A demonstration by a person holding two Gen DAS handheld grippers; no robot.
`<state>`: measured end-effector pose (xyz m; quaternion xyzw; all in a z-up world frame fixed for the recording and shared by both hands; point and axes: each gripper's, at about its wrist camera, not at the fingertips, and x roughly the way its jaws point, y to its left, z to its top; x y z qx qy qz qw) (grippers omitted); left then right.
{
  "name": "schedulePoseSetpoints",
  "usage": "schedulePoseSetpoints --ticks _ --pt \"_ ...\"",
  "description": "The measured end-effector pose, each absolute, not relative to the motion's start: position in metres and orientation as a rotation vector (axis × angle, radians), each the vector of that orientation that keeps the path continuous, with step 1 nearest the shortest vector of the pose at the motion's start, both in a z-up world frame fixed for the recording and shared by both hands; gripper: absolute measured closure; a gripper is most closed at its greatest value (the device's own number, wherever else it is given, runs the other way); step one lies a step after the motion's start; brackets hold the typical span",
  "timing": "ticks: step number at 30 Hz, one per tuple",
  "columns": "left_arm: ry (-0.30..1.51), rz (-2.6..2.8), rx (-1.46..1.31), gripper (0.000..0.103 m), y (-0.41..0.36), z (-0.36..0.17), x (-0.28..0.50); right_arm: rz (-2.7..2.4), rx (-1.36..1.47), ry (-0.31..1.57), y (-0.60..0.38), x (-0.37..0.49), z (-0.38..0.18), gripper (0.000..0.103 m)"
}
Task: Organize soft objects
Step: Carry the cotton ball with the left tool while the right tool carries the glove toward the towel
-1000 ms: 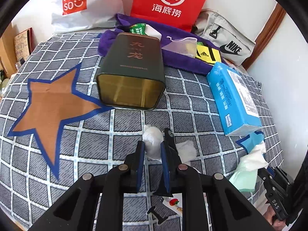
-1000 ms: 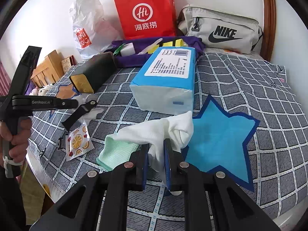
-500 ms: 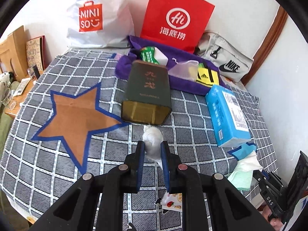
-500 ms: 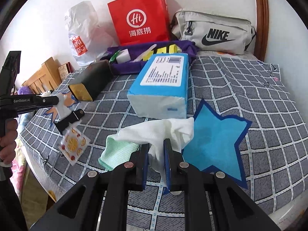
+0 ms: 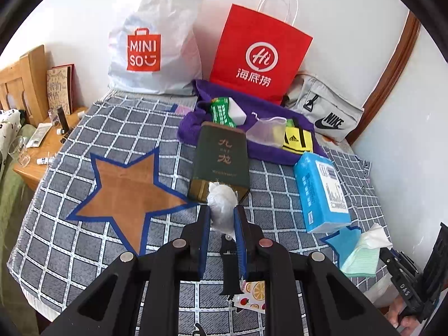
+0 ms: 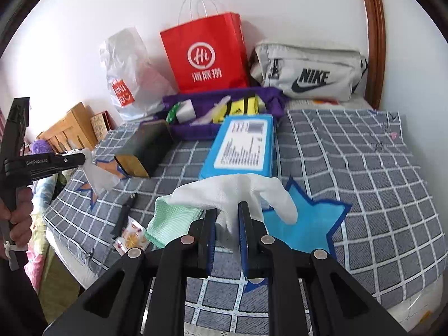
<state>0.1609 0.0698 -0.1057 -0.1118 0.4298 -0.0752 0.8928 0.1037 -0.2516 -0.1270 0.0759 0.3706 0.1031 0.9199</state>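
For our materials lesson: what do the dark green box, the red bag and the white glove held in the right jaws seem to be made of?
Dark green box: probably metal tin, with a matte body and a shiny gold end.
Red bag: paper, with crisp flat folds and white cord handles.
White glove: thin knit fabric, limp and draping, with a green ribbed cuff.

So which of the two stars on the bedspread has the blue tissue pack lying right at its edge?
The light blue star, just in front of the tissue pack. The brown star lies left of the dark green tin, apart from the pack.
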Motion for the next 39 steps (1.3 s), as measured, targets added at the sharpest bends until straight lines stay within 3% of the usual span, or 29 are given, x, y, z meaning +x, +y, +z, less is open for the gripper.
schedulePoseSetpoints --ticks 17,39 --pt "0.82 -0.161 -0.264 0.086 0.078 -0.069 0.188 0.273 0.143 0.693 -0.241 0.161 -0.069 0.089" --pt "0.827 -0.205 -0.218 0.086 0.05 -0.062 0.271 0.265 0.163 0.705 -0.24 0.261 -0.067 0.088"
